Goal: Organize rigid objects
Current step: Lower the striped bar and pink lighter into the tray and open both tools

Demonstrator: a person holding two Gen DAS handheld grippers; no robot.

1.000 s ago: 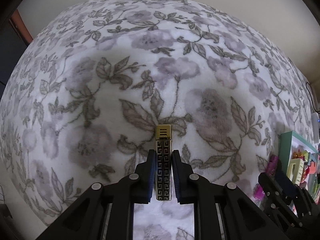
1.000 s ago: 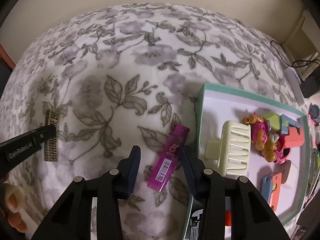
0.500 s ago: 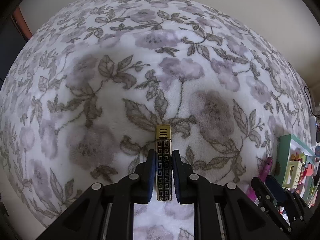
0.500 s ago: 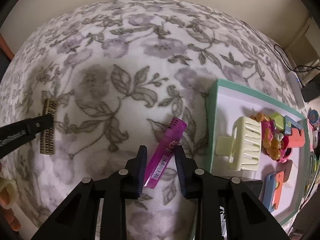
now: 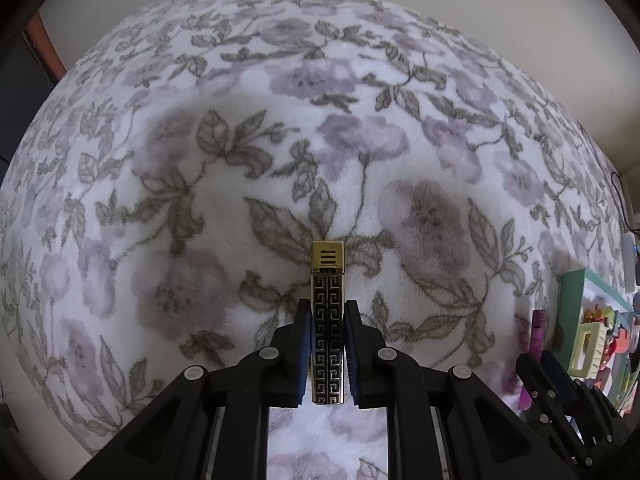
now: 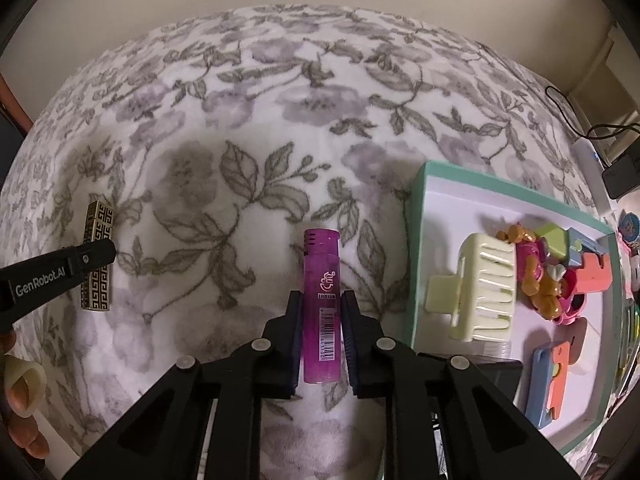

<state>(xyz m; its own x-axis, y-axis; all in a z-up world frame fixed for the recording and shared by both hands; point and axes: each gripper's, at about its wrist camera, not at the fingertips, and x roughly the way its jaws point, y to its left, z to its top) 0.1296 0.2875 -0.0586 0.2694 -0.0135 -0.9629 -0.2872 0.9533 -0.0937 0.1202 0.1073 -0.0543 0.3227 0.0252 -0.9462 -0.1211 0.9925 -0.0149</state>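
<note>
A gold and black lighter (image 5: 327, 320) with a key pattern lies lengthwise between the fingers of my left gripper (image 5: 327, 314), which is shut on it over the floral blanket. In the right wrist view the same gold lighter (image 6: 97, 256) shows at far left, crossed by a black left finger (image 6: 80, 262). My right gripper (image 6: 321, 304) is shut on a purple lighter (image 6: 321, 300) that points straight ahead along its fingers. That purple lighter (image 5: 537, 332) also peeks out at the right edge of the left wrist view.
A teal-rimmed white tray (image 6: 416, 240) sits just right of the right gripper, holding a cream hair claw (image 6: 478, 288), puzzle pieces and several small bright toys. Cables and a charger (image 6: 620, 174) lie beyond it. A hand (image 6: 20, 396) shows at lower left.
My right gripper went from wide open to shut on the purple lighter, which turned from slanted to straight. The left gripper kept its hold on the gold lighter.
</note>
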